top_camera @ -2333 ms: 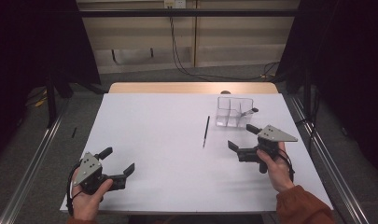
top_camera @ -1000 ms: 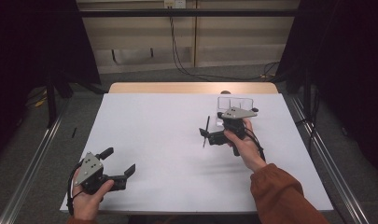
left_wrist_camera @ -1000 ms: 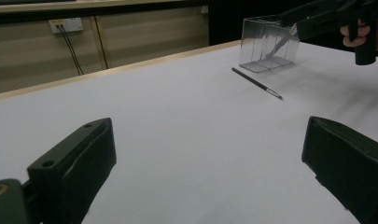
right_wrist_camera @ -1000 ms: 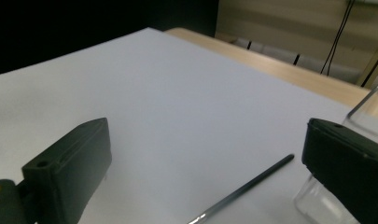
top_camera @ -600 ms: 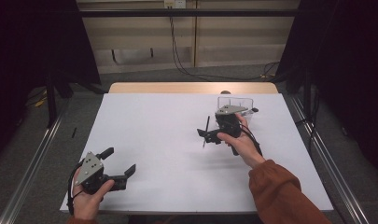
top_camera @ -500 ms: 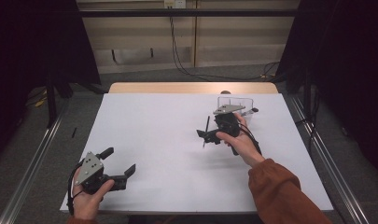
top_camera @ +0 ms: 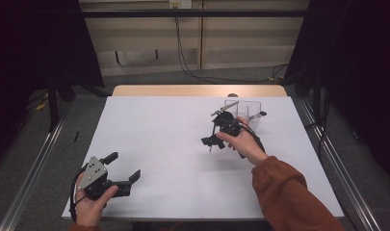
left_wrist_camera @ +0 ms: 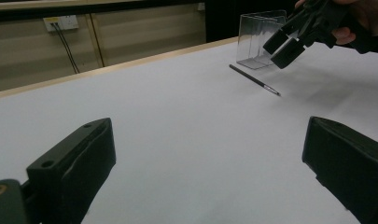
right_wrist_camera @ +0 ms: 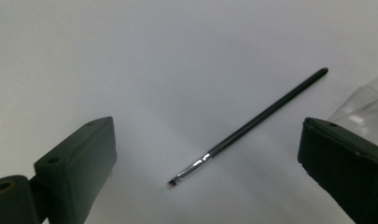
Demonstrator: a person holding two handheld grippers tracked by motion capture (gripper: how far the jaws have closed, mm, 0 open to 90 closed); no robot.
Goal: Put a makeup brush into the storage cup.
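both claws wide; right claw (right_wrist_camera: 205,186) lowered over brush (right_wrist_camera: 252,123) since earlier.

one thin brush (right_wrist_camera: 252,126), one clear box (top_camera: 244,111), two grippers

My right gripper (top_camera: 215,137) hangs over the brush (right_wrist_camera: 249,125), which lies flat on the desk (top_camera: 163,125) just left of the organiser (top_camera: 248,109); my left gripper (top_camera: 116,171) sits near the desk's front-left corner.

The left gripper (top_camera: 119,167) sits at the lower left of the high view, jaws wide apart. The right gripper (top_camera: 213,135) hangs centre-right, tipped downward, jaws spread, forearm stretched forward.
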